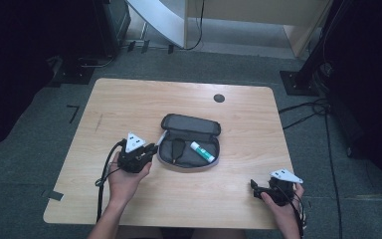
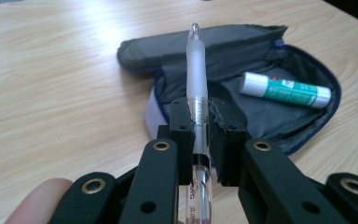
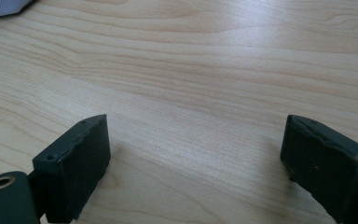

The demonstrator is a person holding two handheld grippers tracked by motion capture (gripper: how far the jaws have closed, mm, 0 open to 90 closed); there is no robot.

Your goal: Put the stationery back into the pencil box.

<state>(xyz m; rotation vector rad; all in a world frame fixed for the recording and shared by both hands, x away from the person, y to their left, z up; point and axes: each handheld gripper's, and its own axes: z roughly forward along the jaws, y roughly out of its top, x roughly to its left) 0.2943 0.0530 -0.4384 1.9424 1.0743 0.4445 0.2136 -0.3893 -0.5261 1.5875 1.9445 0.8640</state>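
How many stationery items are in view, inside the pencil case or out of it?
2. A glue stick lies inside the open pencil case; a clear pen is clamped in the left gripper just at the case's edge. Folds of the lining could hide more.

black fingers (image 2: 182,135), brass rivets, grey 3-cornered plates

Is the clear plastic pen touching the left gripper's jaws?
Touching. Left gripper view: the left gripper has its jaws clamped on the clear plastic pen.
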